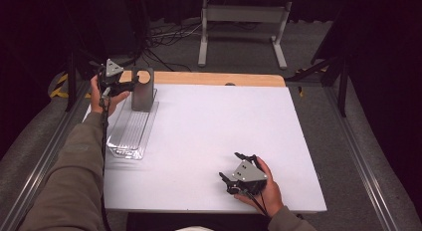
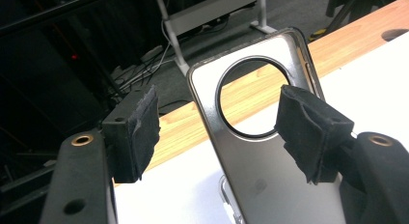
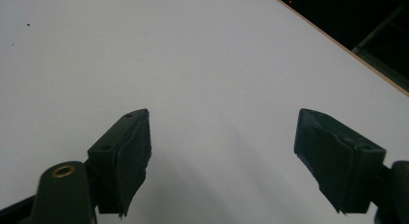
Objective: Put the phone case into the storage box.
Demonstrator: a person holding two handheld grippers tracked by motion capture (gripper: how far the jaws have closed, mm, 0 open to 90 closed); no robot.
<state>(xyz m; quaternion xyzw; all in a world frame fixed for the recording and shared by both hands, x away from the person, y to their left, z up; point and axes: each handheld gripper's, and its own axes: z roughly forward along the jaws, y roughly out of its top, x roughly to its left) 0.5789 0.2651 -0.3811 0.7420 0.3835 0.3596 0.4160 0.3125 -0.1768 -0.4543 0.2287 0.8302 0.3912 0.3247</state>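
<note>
Left gripper reaching for an upright phone case at the far end of the clear tray

Taking the clear plastic tray as landmark: it lies on the white table along the left edge, and the silvery phone case, with its round camera cut-out, stands upright at the tray's far end. It looks light, stiff, glossy and probably slippery, apt to tip; the long side edges below the cut-out seem the safest hold. The left gripper hovers at the case's top, jaws spread, one pad in front of the case's right edge, nothing clamped. The right gripper rests well to the right of the tray near the table's front edge, jaws apart and empty.
</note>
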